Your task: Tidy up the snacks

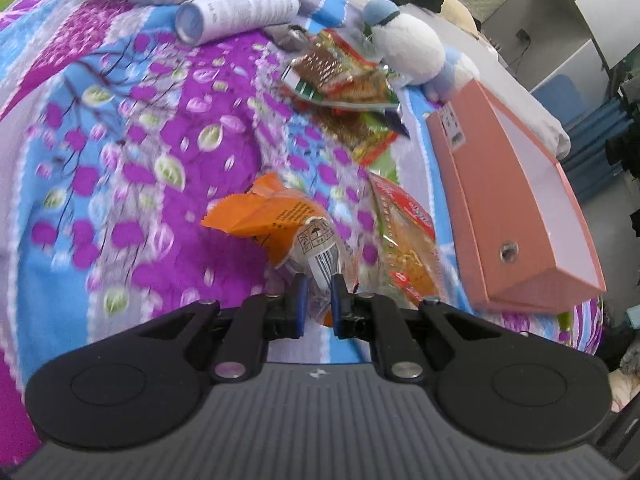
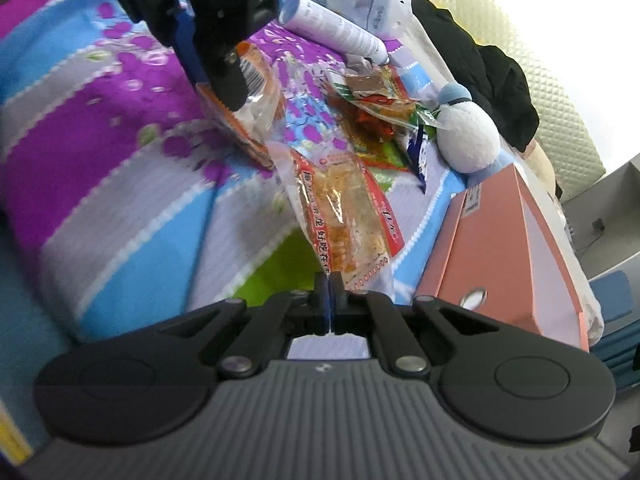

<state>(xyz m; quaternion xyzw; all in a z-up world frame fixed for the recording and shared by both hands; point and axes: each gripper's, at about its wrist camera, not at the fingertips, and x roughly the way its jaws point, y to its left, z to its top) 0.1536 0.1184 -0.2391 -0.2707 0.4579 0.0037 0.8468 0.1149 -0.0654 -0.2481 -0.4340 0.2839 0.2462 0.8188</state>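
**Both claws loaded, pink box next**

The pink box is the landmark: it lies open-topped on the flowered bedspread, its white inside showing and apparently empty, with a soft toy at its far end. The step in hand looks like carrying two snacks toward that box.

The left claw is clamped on the clear end of an orange snack packet, held off the bed, well left of the box. The right claw is pinched tight on the edge of a red-and-clear snack packet, nearer the box's long side wall.

The next move calls for lifting each packet over the box's tall near wall, one at a time, since the packets hang close together.

A loose heap of snacks waits just left of the box's far end; a white tube lies farther off.
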